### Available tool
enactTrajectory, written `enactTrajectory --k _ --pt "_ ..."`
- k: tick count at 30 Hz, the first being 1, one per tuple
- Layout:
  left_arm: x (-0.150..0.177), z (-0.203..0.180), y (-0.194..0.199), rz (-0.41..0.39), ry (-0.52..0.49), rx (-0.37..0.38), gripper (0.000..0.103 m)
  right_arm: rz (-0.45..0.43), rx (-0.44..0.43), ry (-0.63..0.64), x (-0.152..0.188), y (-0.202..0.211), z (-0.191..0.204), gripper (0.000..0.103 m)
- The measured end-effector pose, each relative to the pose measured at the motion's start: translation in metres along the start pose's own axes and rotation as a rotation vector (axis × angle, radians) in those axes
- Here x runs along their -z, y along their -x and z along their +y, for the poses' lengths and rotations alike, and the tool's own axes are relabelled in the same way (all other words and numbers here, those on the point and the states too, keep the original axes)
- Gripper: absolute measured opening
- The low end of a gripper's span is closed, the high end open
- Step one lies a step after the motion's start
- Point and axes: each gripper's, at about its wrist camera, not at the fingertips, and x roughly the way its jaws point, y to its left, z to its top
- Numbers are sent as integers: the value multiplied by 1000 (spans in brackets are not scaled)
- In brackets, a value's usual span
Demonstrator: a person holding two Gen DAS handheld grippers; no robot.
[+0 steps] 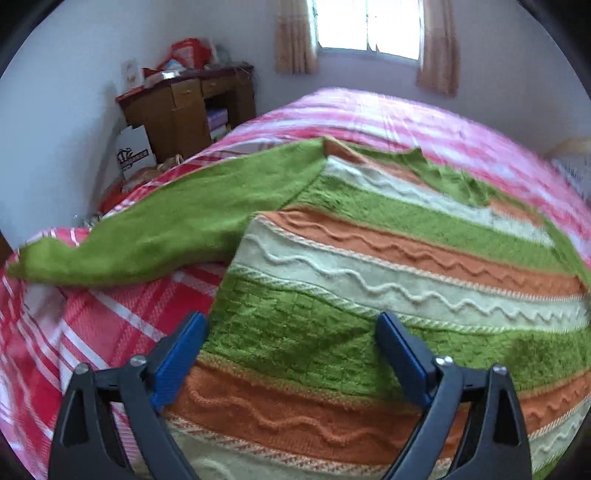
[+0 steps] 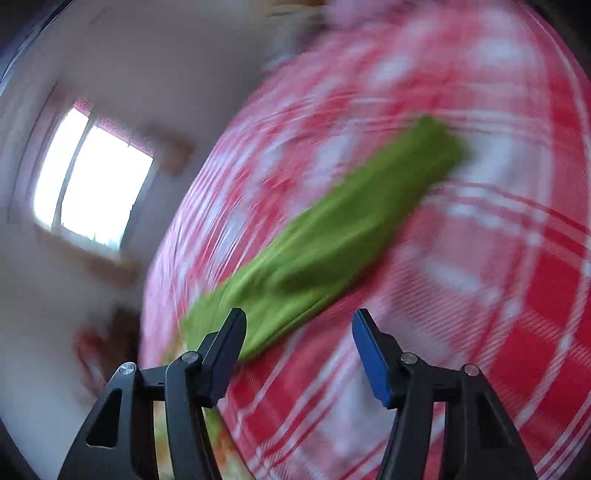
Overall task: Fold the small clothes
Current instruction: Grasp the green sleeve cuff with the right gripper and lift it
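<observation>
A small knit sweater (image 1: 369,258) with green, orange and cream stripes lies flat on the red-and-white plaid bed cover (image 1: 74,332). Its plain green sleeve (image 1: 147,229) stretches out to the left. My left gripper (image 1: 290,321) hangs open just above the sweater's body at its left edge, with nothing between the blue pads (image 1: 181,354). The right wrist view is badly blurred. There the other green sleeve (image 2: 332,236) lies slantwise on the bed cover (image 2: 480,295). My right gripper (image 2: 299,315) is open near the sleeve's lower end, gripping nothing.
A cluttered brown wooden desk (image 1: 192,107) stands in the far left corner, with a white box (image 1: 135,151) on the floor beside it. A bright window (image 1: 369,26) with beige curtains (image 1: 439,48) is behind the bed. The bed's left edge drops off near the desk.
</observation>
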Motion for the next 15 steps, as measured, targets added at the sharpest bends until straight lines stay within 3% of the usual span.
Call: enactTrajectory --k 2,6,13,15 --pt "0 2 -1 8 9 6 103 -51 10 -67 -17 8 -22 61" --pt "0 1 -3 11 18 9 103 -119 53 -50 -45 12 -35 61" --pt "1 2 -4 -4 22 14 103 -145 193 131 -71 -19 -9 60" --pt "1 2 -4 -7 23 16 103 -149 231 198 -70 -24 -5 44"
